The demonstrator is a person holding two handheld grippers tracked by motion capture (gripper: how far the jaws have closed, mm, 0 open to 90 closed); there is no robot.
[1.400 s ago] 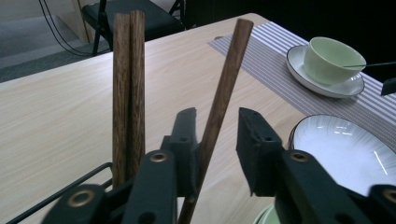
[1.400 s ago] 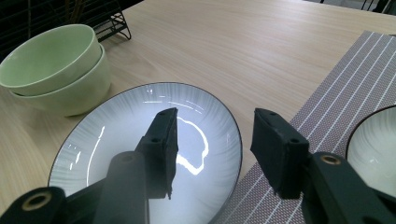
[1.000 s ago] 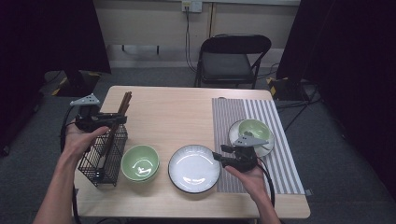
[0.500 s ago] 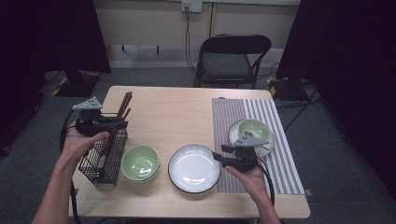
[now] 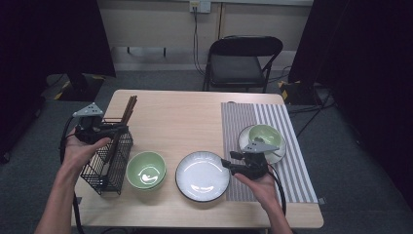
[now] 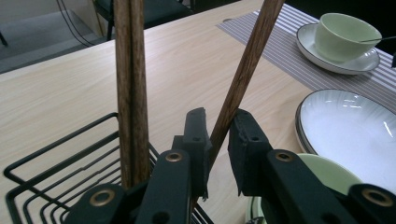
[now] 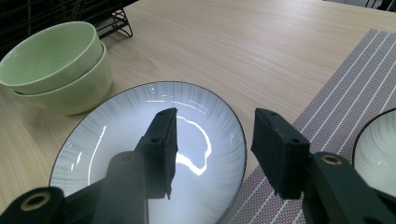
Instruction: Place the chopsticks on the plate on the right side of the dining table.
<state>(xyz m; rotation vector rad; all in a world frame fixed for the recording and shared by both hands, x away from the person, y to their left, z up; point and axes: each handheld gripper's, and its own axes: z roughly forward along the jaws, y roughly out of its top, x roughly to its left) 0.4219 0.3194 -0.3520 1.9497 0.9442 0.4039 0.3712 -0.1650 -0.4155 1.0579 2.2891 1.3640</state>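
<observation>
**Left tool closing around a chopstick above the rack, right tool parked over the plate**

The wooden worktop (image 5: 180,117) is what I see under both tools. The striped placemat (image 5: 272,122) runs along the outer side of my right tool (image 5: 228,163), which hangs over the near-right rim of the white ribbed plate (image 5: 202,175). In the right gripper view its jaws stand apart with nothing between them, the plate directly beneath them and the mat edge just past the jaw on the right of that view.

Beyond the right tool, on the mat, a pale green cup (image 5: 265,135) sits on a saucer (image 5: 278,155).

The black wire rack (image 5: 108,161) sits directly below my left tool (image 5: 125,130), which I hold at the rack's top edge. Just beside the rack, between it and the plate, are two stacked green bowls (image 5: 146,169).

Smallest are the wooden chopsticks (image 5: 129,108) standing in the rack. In the left gripper view one leaning chopstick (image 6: 245,65) passes between the left tool's jaws, which have just been closing. It lies against the jaw on the left of that view, while a narrow gap remains at the other pad, so I don't count it as clamped. Two more chopsticks (image 6: 130,84) stand upright just to the left of those jaws.
</observation>
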